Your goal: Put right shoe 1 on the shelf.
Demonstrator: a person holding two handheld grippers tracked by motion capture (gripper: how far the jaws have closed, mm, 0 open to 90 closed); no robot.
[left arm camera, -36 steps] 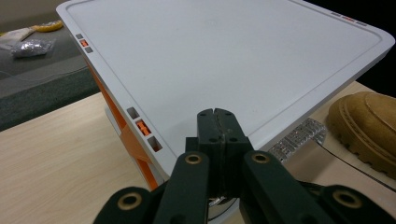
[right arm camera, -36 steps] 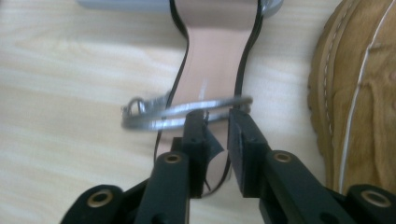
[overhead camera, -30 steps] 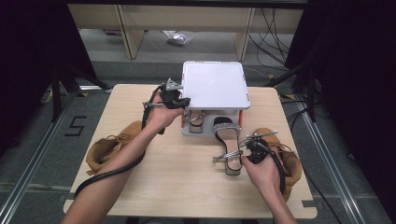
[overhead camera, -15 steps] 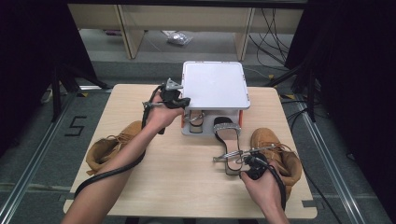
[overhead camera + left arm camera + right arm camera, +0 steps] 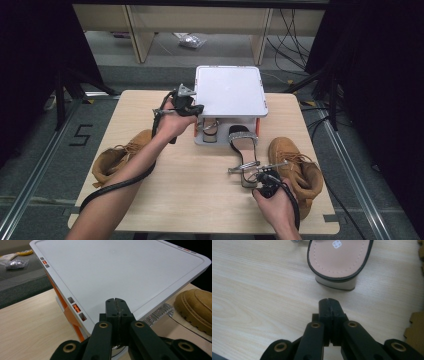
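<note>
A white-topped rack (image 5: 230, 92) with orange brackets stands at the table's far middle. One sandal (image 5: 210, 127) lies on its lower shelf. A second black-edged sandal (image 5: 243, 145) lies on the table with its toe at the rack and its heel (image 5: 339, 260) toward me. My left gripper (image 5: 196, 108) is shut and empty at the rack's left edge, its jaws over the white top (image 5: 120, 272). My right gripper (image 5: 260, 174) is shut and empty, just short of the sandal's heel. In the gripper views, the left gripper (image 5: 116, 300) and right gripper (image 5: 328, 300) each show closed jaws.
A tan boot (image 5: 120, 157) lies at the table's left, and another tan boot (image 5: 297, 167) at the right beside my right hand; its sole (image 5: 197, 307) shows past the rack. Cables trail from both grippers. Shelving and a foil bag (image 5: 192, 42) sit beyond the table.
My right gripper has drawn back toward the table's near edge, away from the sandal's heel. The left gripper and the sandal have stayed put.
</note>
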